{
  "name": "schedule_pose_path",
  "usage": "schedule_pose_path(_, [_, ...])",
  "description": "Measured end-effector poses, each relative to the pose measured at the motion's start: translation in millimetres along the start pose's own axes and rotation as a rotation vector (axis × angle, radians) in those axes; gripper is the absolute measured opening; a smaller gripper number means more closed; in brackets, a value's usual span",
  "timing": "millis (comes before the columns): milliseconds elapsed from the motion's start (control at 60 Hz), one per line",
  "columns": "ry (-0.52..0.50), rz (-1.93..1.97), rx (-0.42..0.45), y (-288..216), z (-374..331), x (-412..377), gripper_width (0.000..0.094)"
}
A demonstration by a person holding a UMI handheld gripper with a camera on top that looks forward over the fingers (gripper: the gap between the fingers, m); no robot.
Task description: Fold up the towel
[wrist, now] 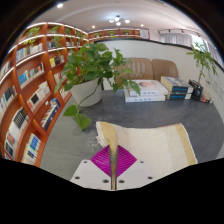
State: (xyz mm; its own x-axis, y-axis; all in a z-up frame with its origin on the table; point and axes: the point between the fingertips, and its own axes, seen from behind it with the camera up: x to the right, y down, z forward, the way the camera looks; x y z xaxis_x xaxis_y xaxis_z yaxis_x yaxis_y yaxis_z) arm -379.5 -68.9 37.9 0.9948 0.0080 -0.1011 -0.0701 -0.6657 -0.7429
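A cream towel [152, 142] lies spread on the grey table [68, 140] just ahead of my fingers. My gripper [113, 161] is shut on a thin fold of the towel's near edge. The fold stands upright between the two magenta pads [102, 160], which press on it from both sides. The rest of the towel stretches away to the right of the fingers, with its far edge lying flat on the table.
A potted green plant [93, 68] stands beyond the towel on the left. Stacks of books [146, 91] and boxes [178, 88] sit at the table's far side. A bookshelf [28, 85] lines the left wall. Another plant [205, 60] stands far right.
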Motion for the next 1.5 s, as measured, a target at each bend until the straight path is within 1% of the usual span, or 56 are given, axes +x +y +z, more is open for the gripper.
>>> schedule_pose_path(83, [-0.007, 0.052, 0.050, -37.4, -26.1, 30.8, 0.0041])
schedule_pose_path(150, [0.021, 0.075, 0.075, -58.6, -41.7, 65.6, 0.0040])
schedule_pose_path(233, [0.084, 0.075, 0.084, -67.4, -51.0, 120.5, 0.0041])
schedule_pose_path(300, [0.149, 0.077, 0.062, -61.0, -49.2, 170.1, 0.0041])
schedule_pose_path(333, [0.173, 0.076, 0.048, -54.2, -46.2, 190.5, 0.0095])
schedule_pose_path(383, [0.209, 0.073, 0.029, -42.2, -41.4, 223.7, 0.0215])
schedule_pose_path(450, [0.257, 0.026, 0.018, -29.9, -34.9, 258.7, 0.0327])
schedule_pose_path(517, [0.284, 0.000, -0.018, -15.7, -36.1, 286.9, 0.0518])
schedule_pose_path(550, [0.267, 0.005, -0.010, -14.4, -39.4, 295.4, 0.0586])
schedule_pose_path(617, [0.189, 0.022, 0.021, -22.1, -55.2, 297.4, 0.0653])
schedule_pose_path(667, [0.145, 0.027, 0.043, -31.0, -75.0, 299.2, 0.0714])
schedule_pose_path(717, [0.109, 0.025, 0.063, -38.6, -96.5, 302.4, 0.0750])
schedule_pose_path(833, [0.033, 0.026, 0.096, -54.2, -150.9, 313.6, 0.0781])
schedule_pose_path(967, [0.004, 0.005, 0.121, -63.8, -208.1, 333.8, 0.0791])
schedule_pose_path(1183, [-0.002, -0.018, 0.183, -74.1, -273.0, 359.1, 0.0795])
schedule_pose_path(1383, [0.005, -0.033, 0.231, -79.3, -307.3, 372.9, 0.0793])
schedule_pose_path(1500, [0.009, -0.037, 0.242, -78.7, -319.1, 380.1, 0.0793])
